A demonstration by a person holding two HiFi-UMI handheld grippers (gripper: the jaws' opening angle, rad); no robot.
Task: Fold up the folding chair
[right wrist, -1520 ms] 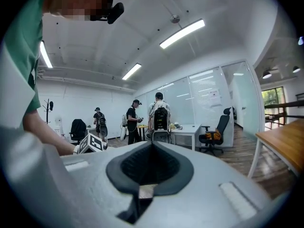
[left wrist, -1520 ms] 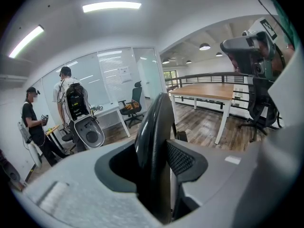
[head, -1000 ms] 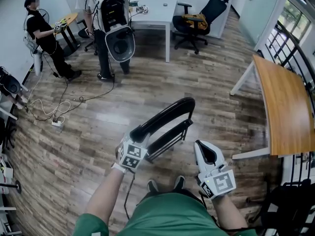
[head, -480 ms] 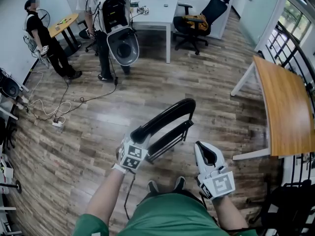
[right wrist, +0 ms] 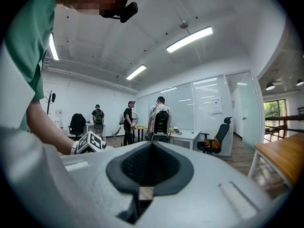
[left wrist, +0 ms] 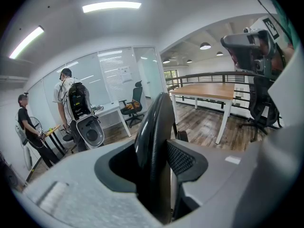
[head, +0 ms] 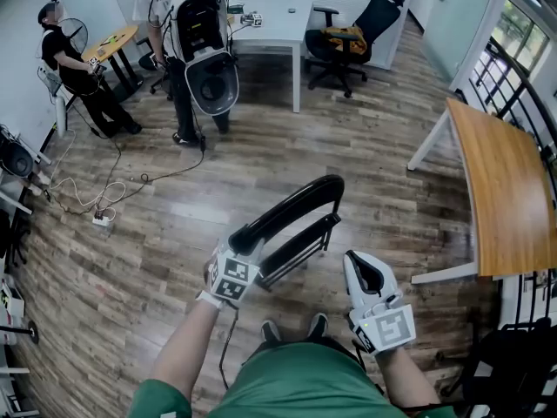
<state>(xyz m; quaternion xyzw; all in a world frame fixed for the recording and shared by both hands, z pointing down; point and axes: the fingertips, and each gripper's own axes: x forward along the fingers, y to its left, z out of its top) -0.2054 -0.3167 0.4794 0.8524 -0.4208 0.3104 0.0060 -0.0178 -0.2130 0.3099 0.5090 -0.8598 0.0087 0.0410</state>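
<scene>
The black folding chair (head: pixel 296 205) stands in front of me on the wood floor, its seat (head: pixel 300 246) lying close against the frame. My left gripper (head: pixel 245 242) is shut on the near end of the curved backrest. In the left gripper view the backrest (left wrist: pixel 156 127) runs upright between the pads of the left gripper (left wrist: pixel 159 163) and fills the gap. To the right of the chair my right gripper (head: pixel 360 266) hangs apart from it. In its own view the right gripper (right wrist: pixel 151 167) is shut with nothing in it.
A wooden table (head: pixel 500 185) stands close on the right, with a black railing behind it. At the back are a white desk (head: pixel 274 20) and an office chair (head: pixel 352 37). A person with a backpack (head: pixel 200 50) and another person (head: pixel 70 64) stand at the back left. Cables (head: pixel 96 200) lie on the floor.
Both grippers and the chair have kept still. The person at the far left has shifted about by the small table.
</scene>
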